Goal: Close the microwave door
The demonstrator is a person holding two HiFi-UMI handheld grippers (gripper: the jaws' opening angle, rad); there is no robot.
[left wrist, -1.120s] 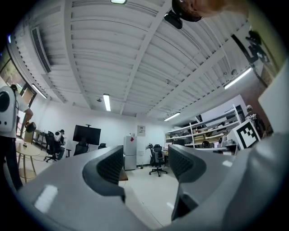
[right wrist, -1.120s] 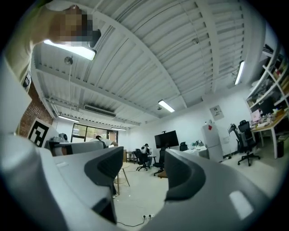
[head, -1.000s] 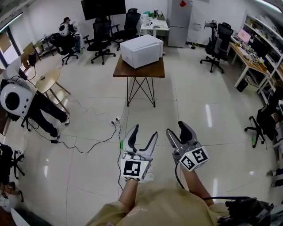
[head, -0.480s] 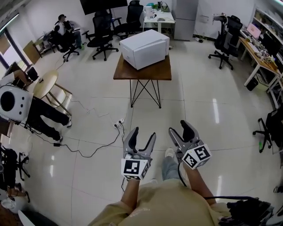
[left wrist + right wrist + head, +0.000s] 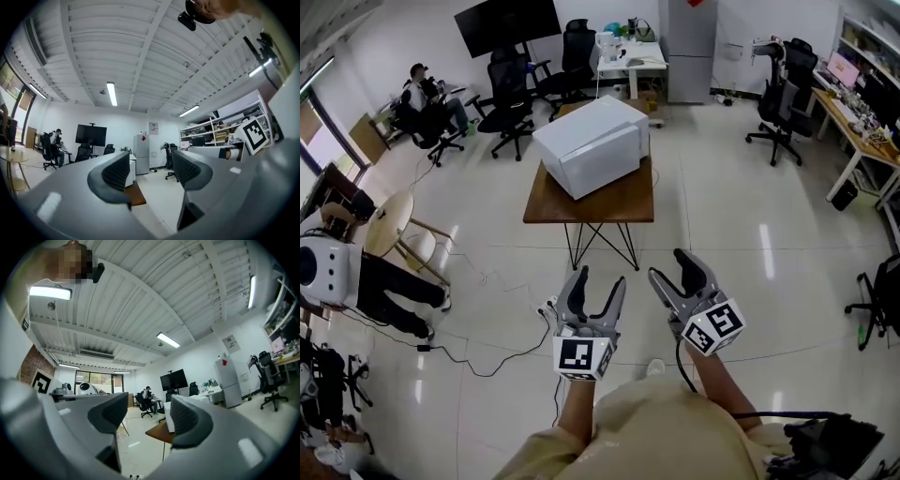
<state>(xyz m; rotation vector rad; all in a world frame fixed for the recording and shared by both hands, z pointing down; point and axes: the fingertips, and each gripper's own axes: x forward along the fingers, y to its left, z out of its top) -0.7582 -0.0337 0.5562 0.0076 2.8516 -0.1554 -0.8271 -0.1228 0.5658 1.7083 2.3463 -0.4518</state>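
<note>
Head view: microwave (image 5: 592,145) on its worktop (image 5: 623,202) stands well ahead across shiny floor (image 5: 722,234), office chairs (image 5: 508,94) beyond. Left gripper (image 5: 601,277), jaws just narrowing, and right gripper (image 5: 668,265) both gape, holding nothing.

Grey left tongs (image 5: 600,277) and right tongs (image 5: 669,265), a white black-marked cube (image 5: 579,357) behind each. A black cable (image 5: 676,361) hangs behind the right tongs. The clothing (image 5: 647,431) is tan.

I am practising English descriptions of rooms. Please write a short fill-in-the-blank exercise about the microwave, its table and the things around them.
1. The brown wooden table with thin black legs carries a box-shaped microwave of ____ colour.
2. In the head view, the seated person is at the far ____ of the room.
3. The thin black cable lies on the pale glossy ____.
Missing words: white; left; floor.
</note>
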